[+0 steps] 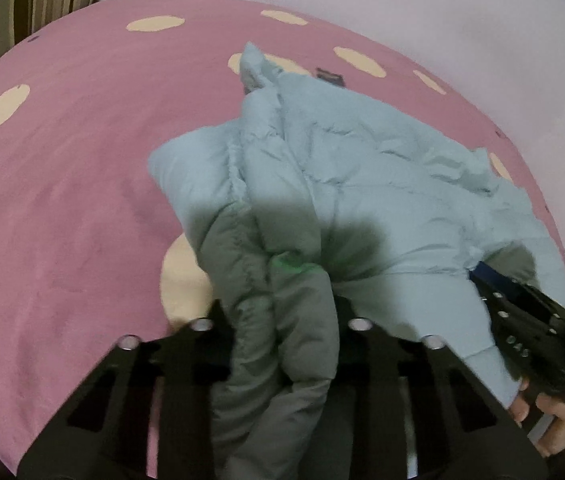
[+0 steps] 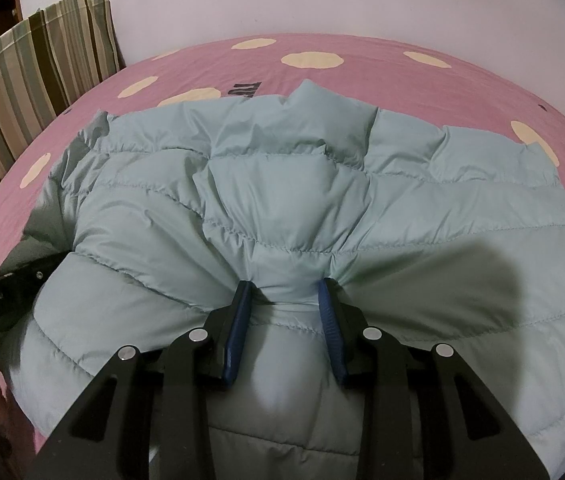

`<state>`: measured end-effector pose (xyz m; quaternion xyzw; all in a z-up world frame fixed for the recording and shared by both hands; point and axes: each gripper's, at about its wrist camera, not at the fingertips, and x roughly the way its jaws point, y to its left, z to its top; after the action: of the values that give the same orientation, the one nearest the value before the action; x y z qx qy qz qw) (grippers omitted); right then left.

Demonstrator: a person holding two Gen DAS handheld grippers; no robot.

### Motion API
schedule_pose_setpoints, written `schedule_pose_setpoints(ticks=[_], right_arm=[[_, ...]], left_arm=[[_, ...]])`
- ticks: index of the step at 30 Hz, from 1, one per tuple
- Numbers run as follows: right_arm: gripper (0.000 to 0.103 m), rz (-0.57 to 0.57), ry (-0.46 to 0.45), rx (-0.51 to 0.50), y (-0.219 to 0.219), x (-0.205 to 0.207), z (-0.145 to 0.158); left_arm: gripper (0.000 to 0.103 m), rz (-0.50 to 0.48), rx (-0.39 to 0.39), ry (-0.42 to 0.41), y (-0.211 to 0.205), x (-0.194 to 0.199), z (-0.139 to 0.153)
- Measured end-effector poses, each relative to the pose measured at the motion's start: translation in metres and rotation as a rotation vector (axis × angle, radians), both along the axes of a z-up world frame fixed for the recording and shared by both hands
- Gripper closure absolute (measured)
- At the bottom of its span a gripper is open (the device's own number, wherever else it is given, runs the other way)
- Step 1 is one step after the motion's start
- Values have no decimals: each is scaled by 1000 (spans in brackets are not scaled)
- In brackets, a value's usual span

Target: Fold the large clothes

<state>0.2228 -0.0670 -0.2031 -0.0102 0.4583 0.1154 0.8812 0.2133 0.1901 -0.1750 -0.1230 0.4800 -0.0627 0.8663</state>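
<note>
We hold a pale blue quilted puffer jacket (image 2: 282,184) spread across a pink bedsheet (image 1: 62,200) with cream spots. Our right gripper (image 2: 284,308) has its blue pads (image 2: 238,320) pinched on a puckered bunch of the jacket's near edge, likely anchoring it. Our left gripper (image 1: 282,320) is narrowed around a bunched fold, probably a sleeve, seemingly ready to carry it over for a fold, though its pads are hidden by fabric

Your left wrist view looks steeply down, close over the puffy pale-blue quilted jacket (image 1: 362,168) on the pink cream-dotted bed (image 1: 62,180). Your right wrist view does likewise. Both share jacket, bed and the striped cushion (image 2: 34,68).
</note>
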Motion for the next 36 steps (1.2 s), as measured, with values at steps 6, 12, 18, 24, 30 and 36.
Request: schedule_pose_setpoints(ticks=[6,12,18,24,30,36], right_arm=[[67,0,-17,-11,2,-1,4],[65,-36,-78,-25,-14,-10,31],[59,-120,-124,-5,-60,-19,54],[59,-195,-170,-25,-109,-34,67],[52,-292,-186,-38,-163,-48,70],[51,-369,-175,-29,-214,-58,64]], left_arm=[[91,6,48,-52,-15,-12,27],[92,2,89,-131,-35,-27,64],[92,-55,123,-220,-74,-37,105],[92,-152,175,-272,-144,-36,126],[92,-242,256,-257,-220,-25,112],[93,-319,310,-207,-283,-18,81]])
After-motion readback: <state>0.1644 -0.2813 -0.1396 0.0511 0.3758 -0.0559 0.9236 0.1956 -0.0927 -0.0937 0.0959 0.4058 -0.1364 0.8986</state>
